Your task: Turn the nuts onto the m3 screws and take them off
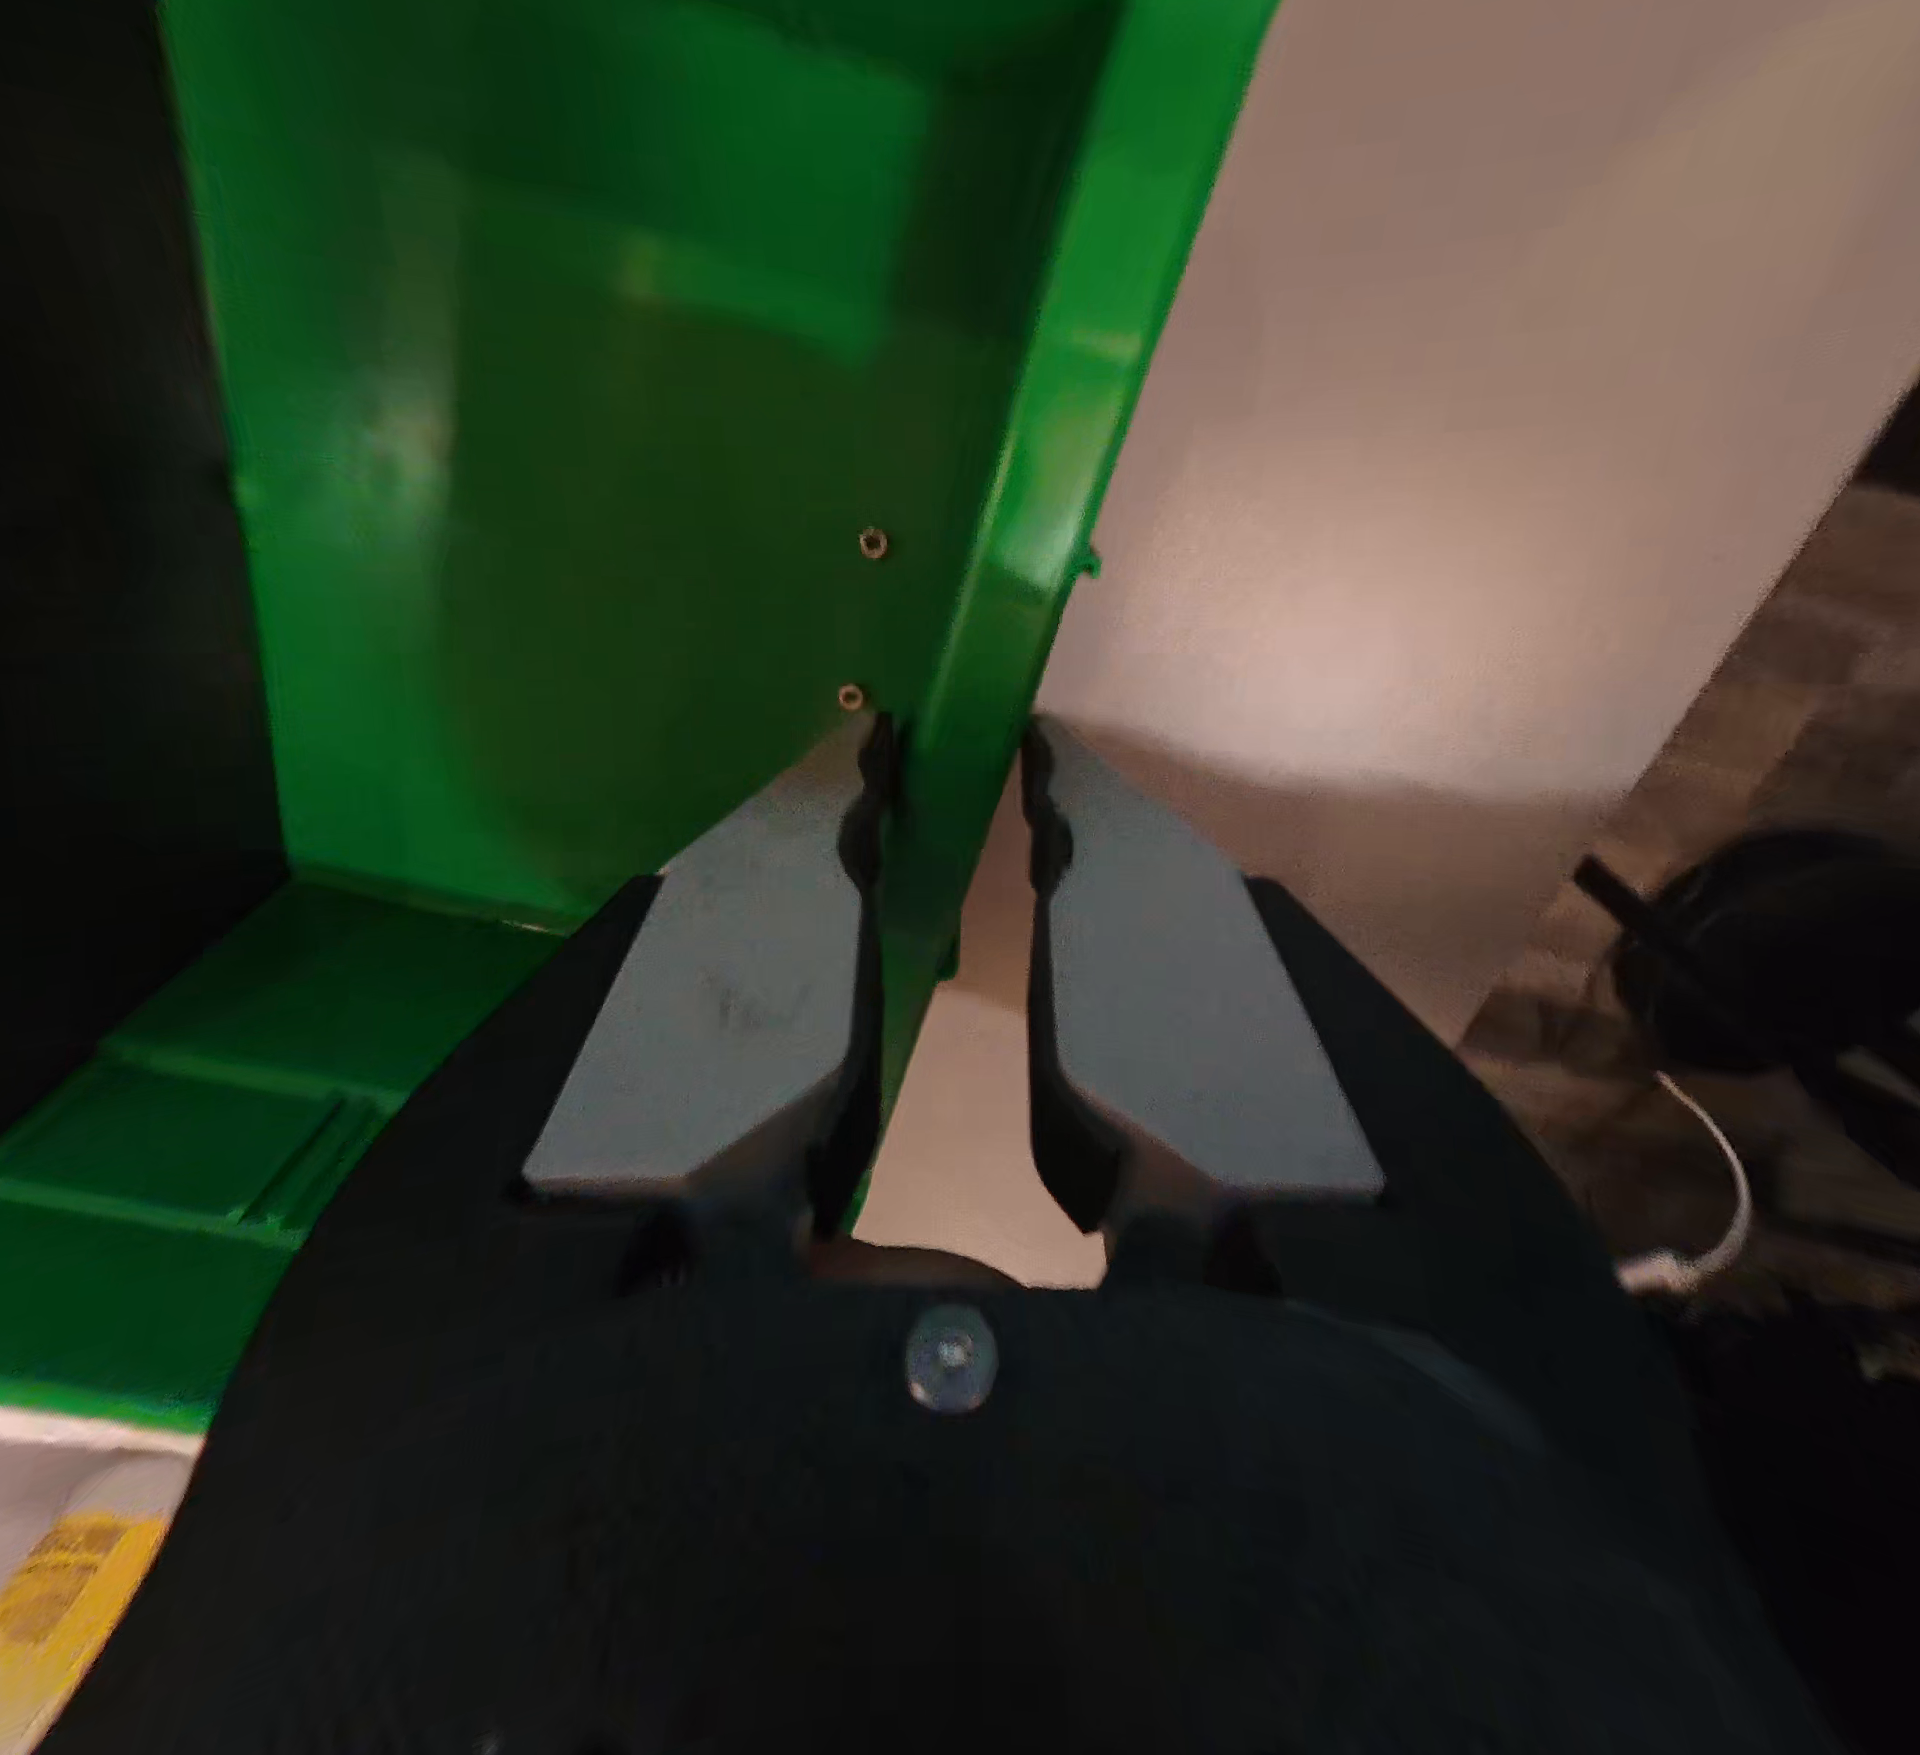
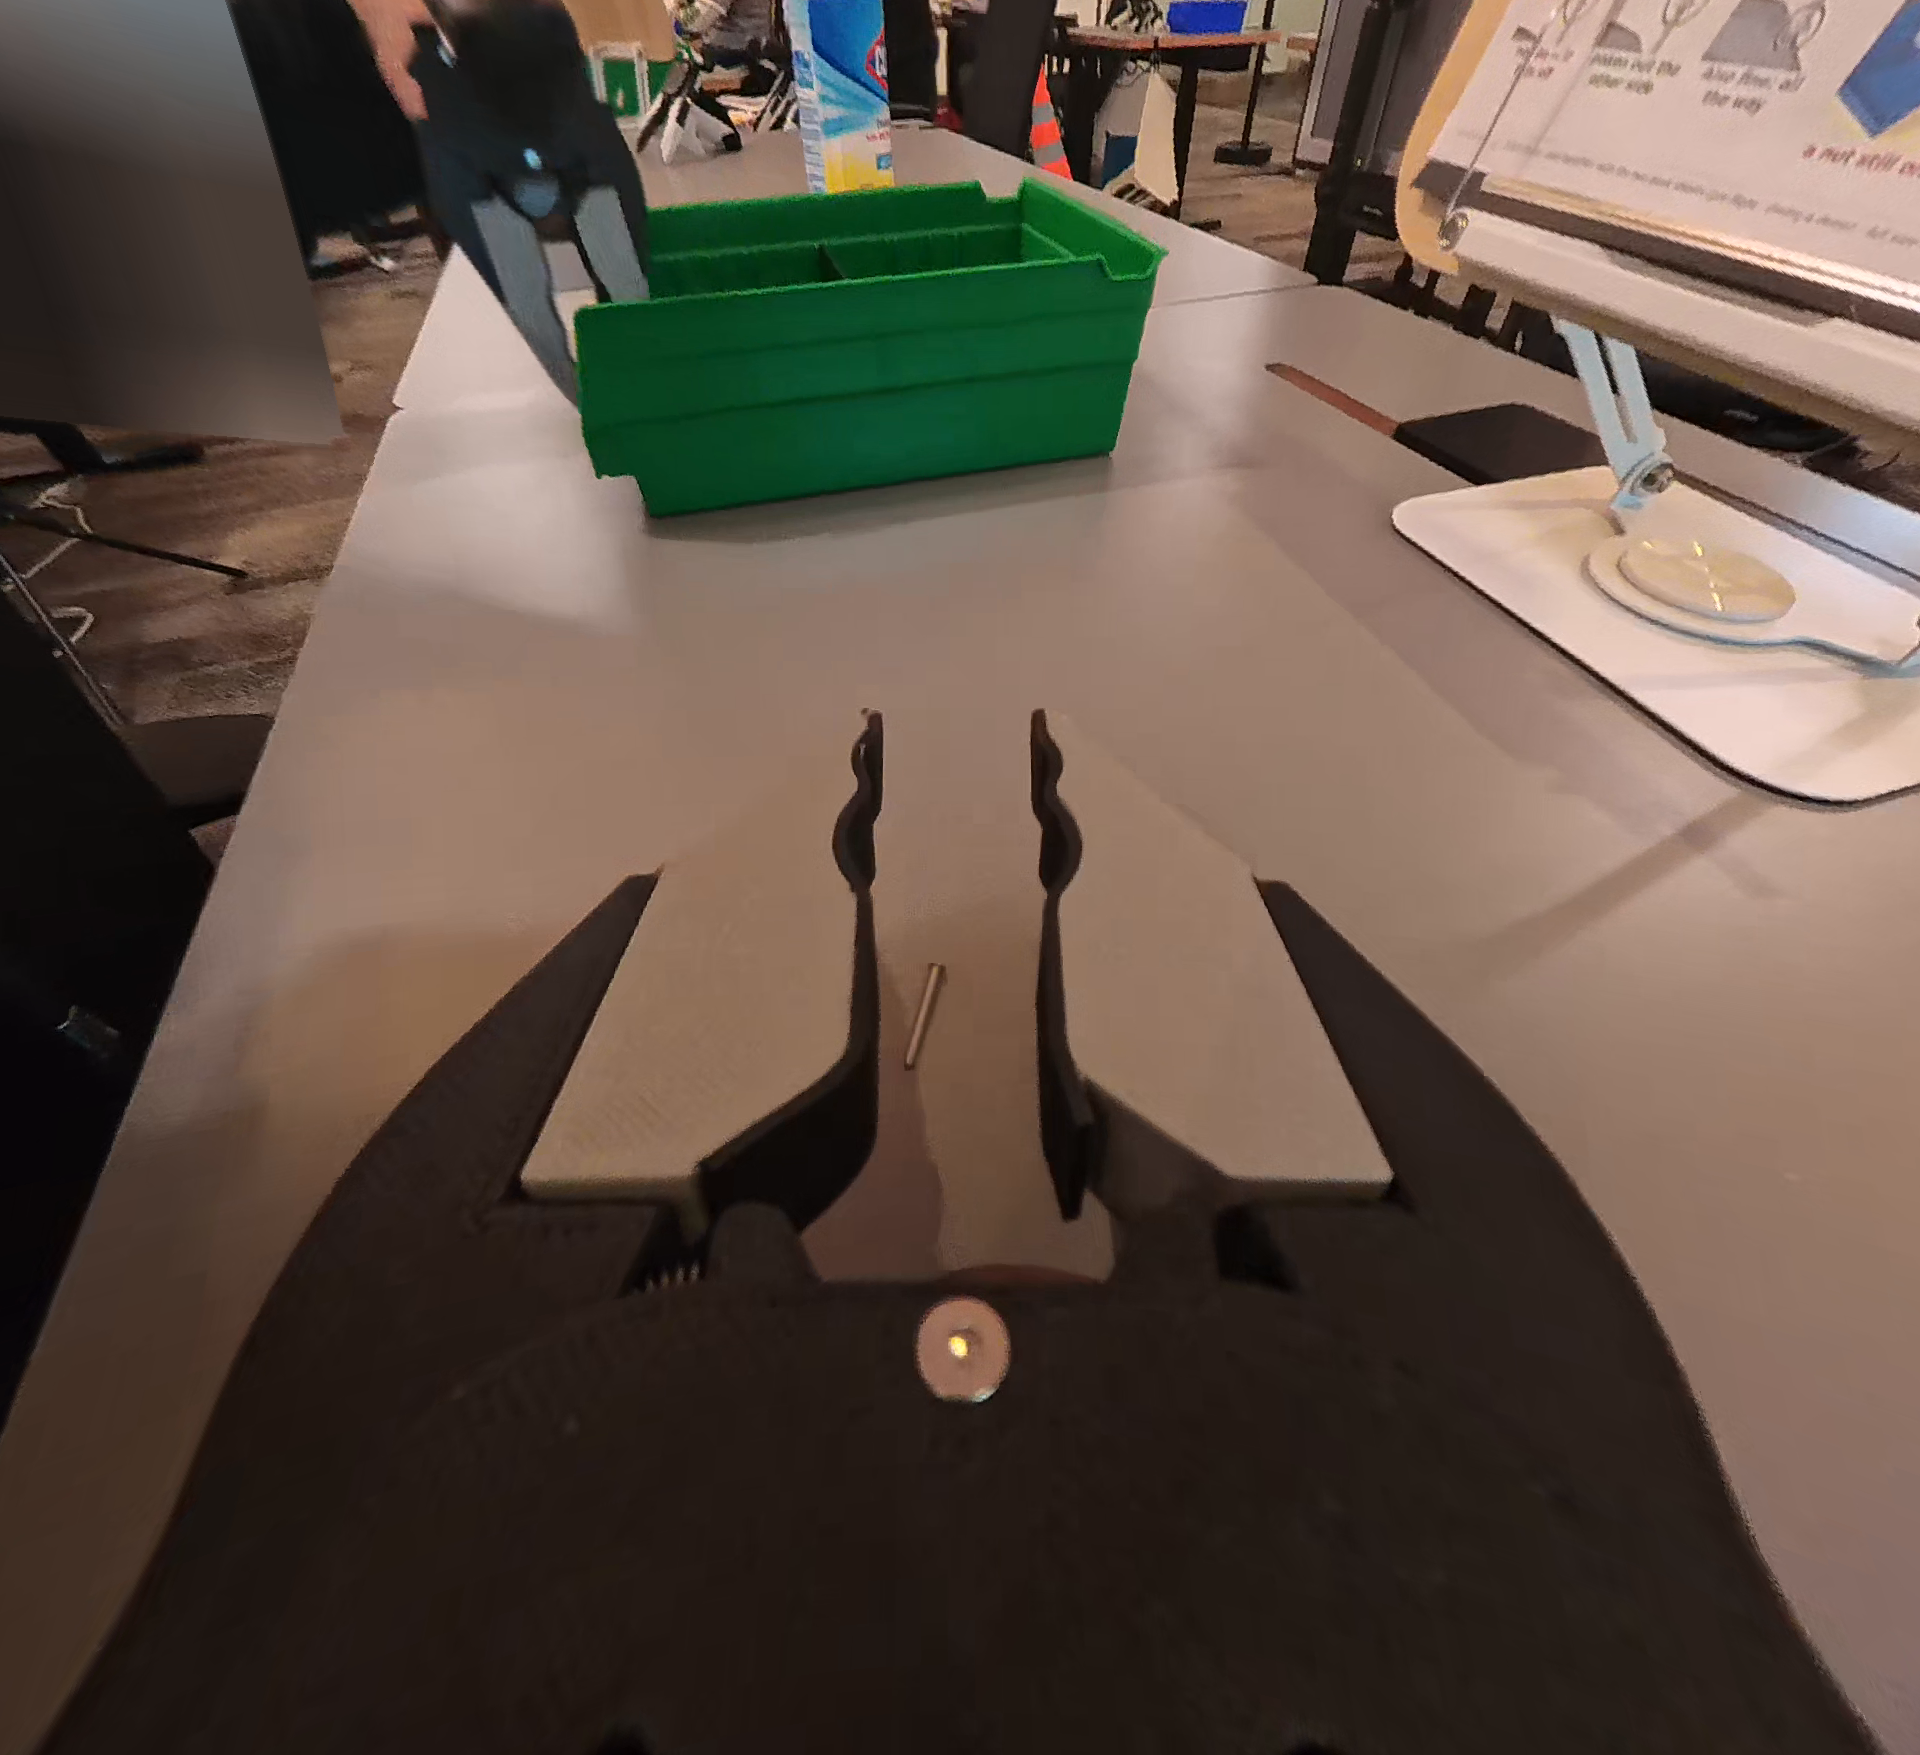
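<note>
A thin metal screw lies on the grey table between the fingers of my right gripper, which is open, empty and low over the table. The green bin stands farther back. My left gripper is open and straddles the bin's wall, with one finger inside and one outside. It also shows in the right wrist view at the bin's left end. Two small brass nuts lie on the bin floor just ahead of the inner fingertip.
A wipes canister stands behind the bin. A tilted stand with an instruction sheet on a white base is at the right, with a flat black object beside it. The table edge runs along the left. People are in the background.
</note>
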